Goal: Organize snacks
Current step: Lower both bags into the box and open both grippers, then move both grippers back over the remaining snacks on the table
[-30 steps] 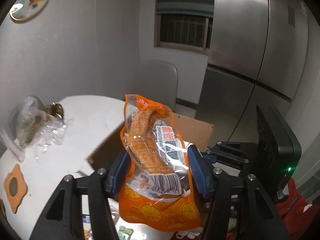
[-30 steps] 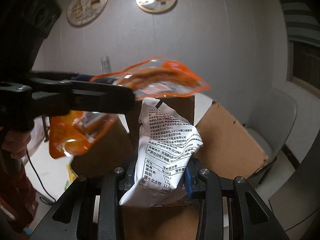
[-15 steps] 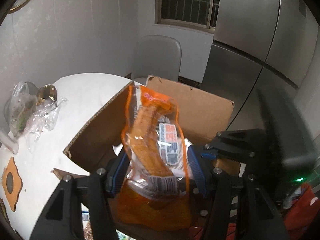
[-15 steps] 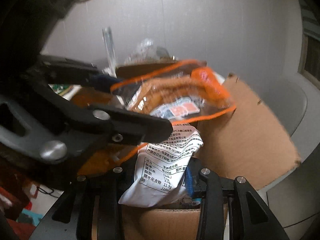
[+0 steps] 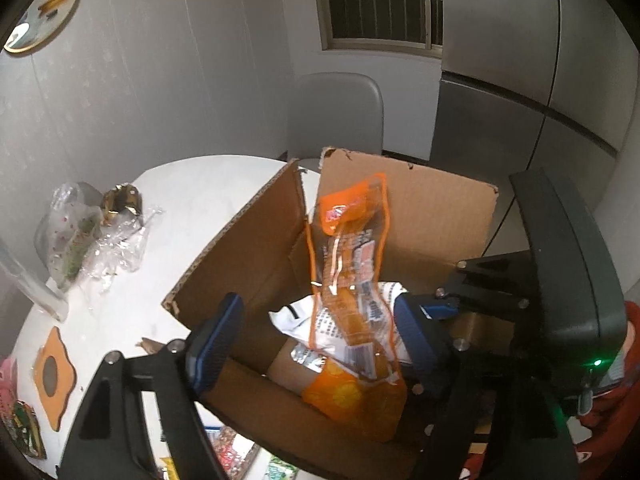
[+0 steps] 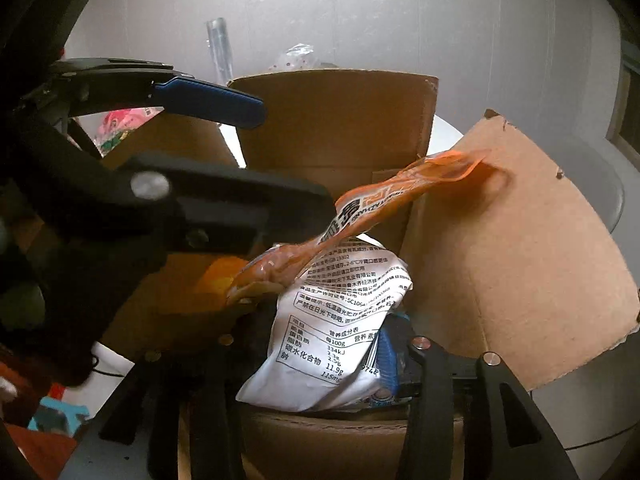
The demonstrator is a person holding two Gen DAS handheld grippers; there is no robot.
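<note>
Both packs are over the box [image 5: 420, 216], not yet settled. Left gripper [image 5: 316, 336] jaws opening, orange pack [image 5: 352, 280] loose between them, tipping in. Right gripper [image 6: 320, 352] jaws opening w/ white pack [image 6: 332, 328] between. More snacks [image 5: 20, 432] left on desk [image 5: 120, 312].

The left matte black plastic two-finger gripper [image 5: 316, 336] has angular, cut-out finger frames fastened with round silver screws. Its fingers [image 5: 214, 344] carry blue ribbed rubber pads. The right black two-finger gripper [image 6: 320, 356] is built the same way, with silver screw heads on its frames and a blue ribbed pad on its fingers [image 6: 387, 360]. Its boxy black housing shows a small green indicator light in the left wrist view. A red sleeve [image 5: 612, 412] shows beside that housing.
</note>
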